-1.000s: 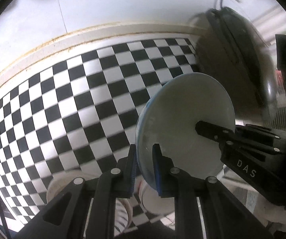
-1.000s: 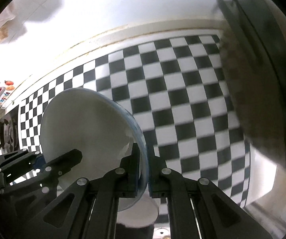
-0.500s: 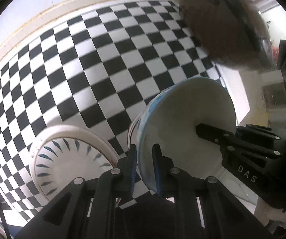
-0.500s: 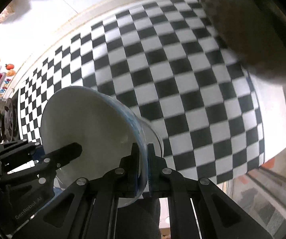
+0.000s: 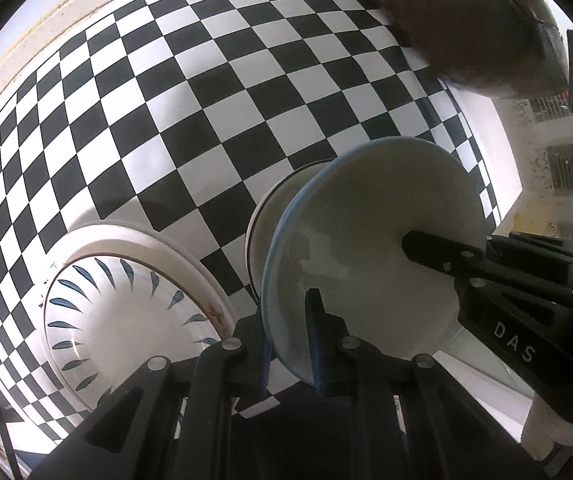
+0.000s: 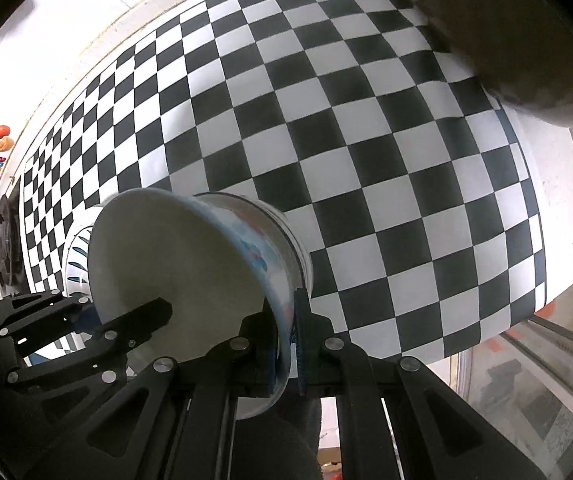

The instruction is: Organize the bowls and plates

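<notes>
A white bowl with a blue rim point(image 5: 366, 240) is held by both grippers on opposite sides of its rim. My left gripper point(image 5: 290, 340) is shut on its near rim in the left wrist view. My right gripper point(image 6: 286, 344) is shut on the same bowl point(image 6: 166, 248), whose outside has a blue and red pattern. The bowl sits tilted over another white bowl point(image 5: 282, 200) beneath it, which also shows in the right wrist view point(image 6: 286, 232). A white plate with blue leaf marks point(image 5: 126, 304) lies to the left on the checkered cloth.
A black-and-white checkered cloth point(image 5: 206, 100) covers the counter. A dark pan or wok point(image 5: 466, 20) hangs over the far right corner. The counter's right edge point(image 6: 558, 220) drops off to the floor. Stove parts point(image 6: 2, 240) stand at the far left.
Both grippers have lowered the bowl toward the counter and onto the other bowl. The views have tilted downward, and the leaf-marked plate has come into view.
</notes>
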